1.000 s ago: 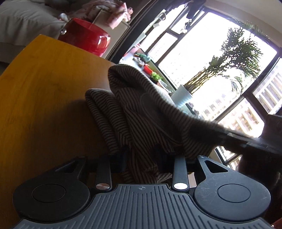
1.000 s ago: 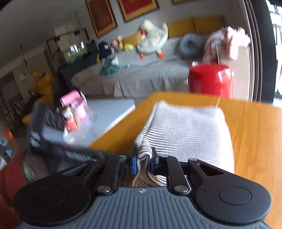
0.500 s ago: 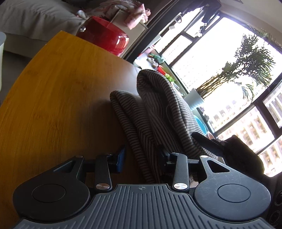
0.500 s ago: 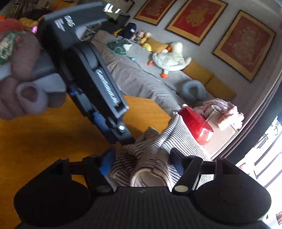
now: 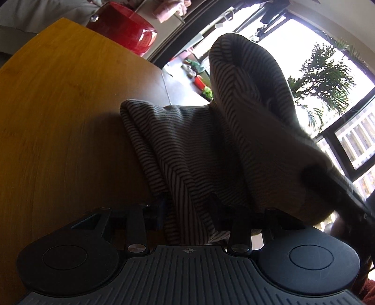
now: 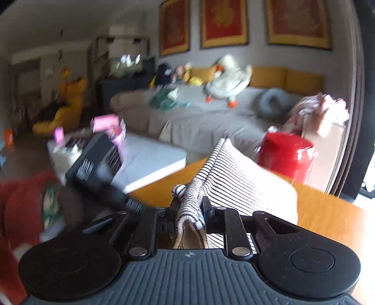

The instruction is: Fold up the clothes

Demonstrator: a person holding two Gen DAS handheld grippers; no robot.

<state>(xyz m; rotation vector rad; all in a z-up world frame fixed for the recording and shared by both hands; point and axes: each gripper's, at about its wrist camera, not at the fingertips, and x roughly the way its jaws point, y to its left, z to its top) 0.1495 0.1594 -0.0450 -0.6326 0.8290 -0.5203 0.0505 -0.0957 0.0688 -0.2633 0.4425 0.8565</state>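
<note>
Striped garment [image 5: 194, 150] bunched on wooden bench [image 5: 58, 105], one fold arched up against window light. Left claw [image 5: 187, 208] closed on a hanging pleat of cloth at near edge. Right claw [image 6: 191, 208] pinched tight on another striped edge [image 6: 234, 173], fabric stretched forward over bench [image 6: 328, 218]. Red pot [image 6: 286, 159] beyond bench's far end; grey sofa [image 6: 199, 122] behind, white plush goose [image 6: 227, 82] on it. Right view blurred.

Three red, gold-framed pictures [image 6: 223, 22] hang on the grey wall at twelve o'clock. Below them stretches a grey sofa [image 6: 199, 119] with yellow cushions [image 6: 288, 78]. Bright daylight floods the large window [image 5: 328, 77] at two o'clock, behind a palm [image 5: 328, 79].
</note>
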